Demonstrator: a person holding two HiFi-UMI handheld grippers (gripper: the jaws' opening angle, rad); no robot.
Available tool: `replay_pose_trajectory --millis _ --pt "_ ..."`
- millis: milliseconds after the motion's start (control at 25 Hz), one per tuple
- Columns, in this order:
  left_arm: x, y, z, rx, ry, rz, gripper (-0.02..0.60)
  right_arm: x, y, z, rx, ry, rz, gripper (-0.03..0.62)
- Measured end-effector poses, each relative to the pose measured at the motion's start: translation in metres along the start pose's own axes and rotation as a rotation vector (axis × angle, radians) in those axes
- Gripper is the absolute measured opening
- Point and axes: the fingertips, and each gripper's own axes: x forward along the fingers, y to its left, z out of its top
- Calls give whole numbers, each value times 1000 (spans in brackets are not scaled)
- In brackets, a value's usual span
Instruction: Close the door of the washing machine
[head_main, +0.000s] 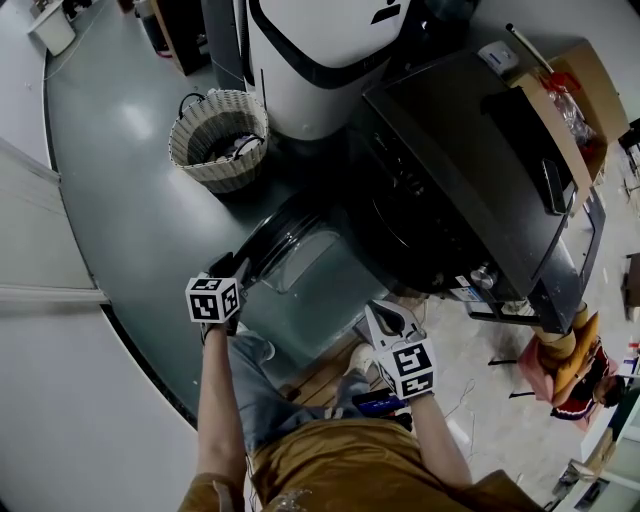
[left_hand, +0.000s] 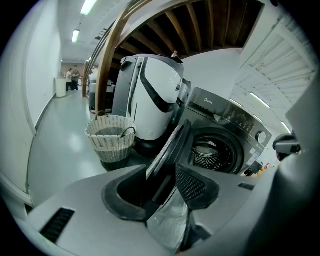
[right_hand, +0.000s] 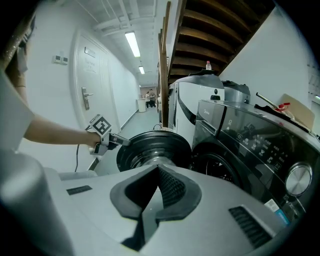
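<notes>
The dark front-loading washing machine (head_main: 470, 180) stands at the right, and its round door (head_main: 300, 250) is swung out toward me. My left gripper (head_main: 238, 272) is at the door's outer rim. In the left gripper view the door rim (left_hand: 170, 145) runs between the jaws of the left gripper (left_hand: 162, 187) and fills the gap, with the drum opening (left_hand: 212, 152) beyond. My right gripper (head_main: 385, 318) hangs low in front of the machine, apart from the door. In its own view the right gripper (right_hand: 157, 172) is shut and holds nothing, facing the door (right_hand: 150, 147).
A wicker basket (head_main: 218, 138) sits on the floor left of the machine, beside a tall white appliance (head_main: 320, 60). A cardboard box (head_main: 570, 100) lies on the machine's top. A wooden staircase runs overhead. A white wall with a closed door (right_hand: 87, 97) is at the left.
</notes>
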Motion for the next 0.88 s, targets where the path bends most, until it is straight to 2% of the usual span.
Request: replay_pose_trajectory --millis 880 --pt "-6 -41 -23 -24 41 47 187 -44 -36 -15 9 -28 -5 12"
